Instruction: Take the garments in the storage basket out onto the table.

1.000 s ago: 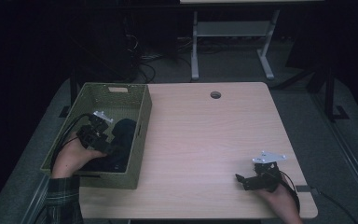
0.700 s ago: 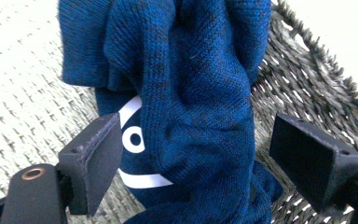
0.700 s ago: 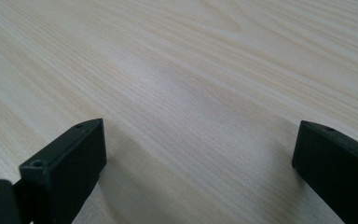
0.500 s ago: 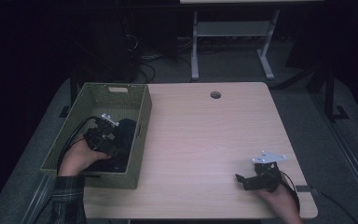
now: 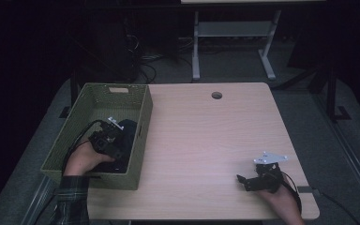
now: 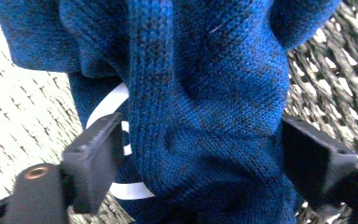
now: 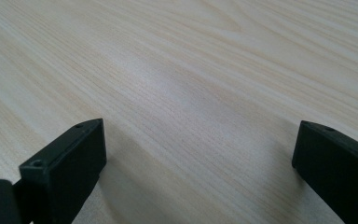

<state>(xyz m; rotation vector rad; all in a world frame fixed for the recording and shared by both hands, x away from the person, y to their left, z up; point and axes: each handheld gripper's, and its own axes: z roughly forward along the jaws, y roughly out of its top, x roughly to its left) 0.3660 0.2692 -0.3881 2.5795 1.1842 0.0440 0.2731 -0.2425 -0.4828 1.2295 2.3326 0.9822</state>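
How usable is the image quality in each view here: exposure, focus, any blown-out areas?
High view: dim, room beyond the table nearly black, the dark garment in the green basket hard to read. Left gripper view: bright and close, blue knit sharp, the weave at left washed out near white, jaws soft. Right gripper view: evenly lit, wood grain crisp, faint sheen mid-frame, jaw edges slightly blurred.

Blue knit garment [image 6: 205, 107], green woven basket [image 5: 96, 101], pale wood-grain table [image 5: 206, 136]

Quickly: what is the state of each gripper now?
Left gripper: jaws closing around blue knitted garment, not yet gripping.
Right gripper: open, empty.
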